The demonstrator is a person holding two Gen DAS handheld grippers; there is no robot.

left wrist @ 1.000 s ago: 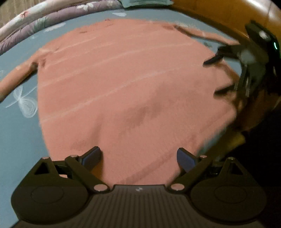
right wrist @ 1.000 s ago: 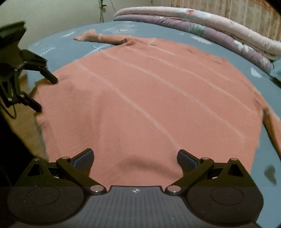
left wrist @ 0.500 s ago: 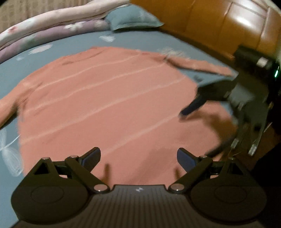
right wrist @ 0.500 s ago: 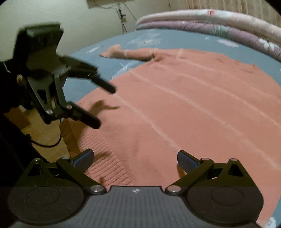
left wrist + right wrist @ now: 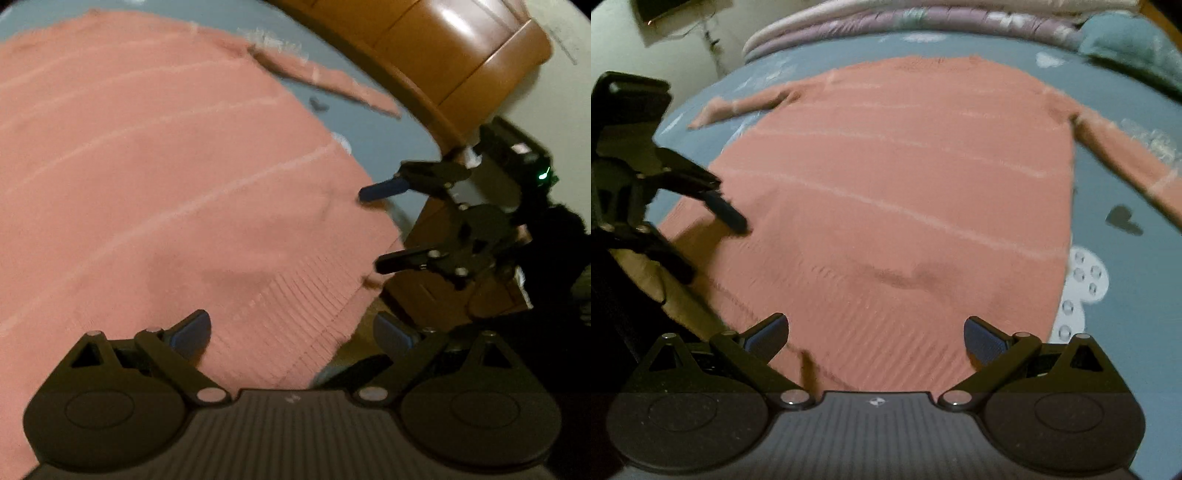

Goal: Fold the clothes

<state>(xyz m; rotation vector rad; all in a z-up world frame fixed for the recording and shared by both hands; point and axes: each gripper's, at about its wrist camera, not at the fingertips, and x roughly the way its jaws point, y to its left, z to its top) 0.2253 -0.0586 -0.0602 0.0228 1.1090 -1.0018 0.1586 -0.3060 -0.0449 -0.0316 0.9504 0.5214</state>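
A pink knit sweater (image 5: 905, 206) with thin pale stripes lies flat on the blue bedsheet (image 5: 1137, 295), both sleeves spread out. Its ribbed hem (image 5: 295, 314) reaches the bed's near edge. My left gripper (image 5: 291, 328) is open over the hem near one corner, with nothing between its fingers. In the right wrist view the left gripper (image 5: 716, 251) hovers open at the hem's left corner. My right gripper (image 5: 875, 334) stands open just above the hem's middle. From the left wrist view, the right gripper (image 5: 371, 229) straddles the sweater's side edge, still open.
A folded floral quilt (image 5: 923, 22) and a blue pillow (image 5: 1126, 40) lie at the far end of the bed. A wooden headboard (image 5: 443, 55) runs along one side. Wooden floor (image 5: 424, 288) shows beyond the bed's edge.
Both grippers have come down and closer to the ribbed hem. The left view has swung towards the hem corner by the headboard. Each stays open.
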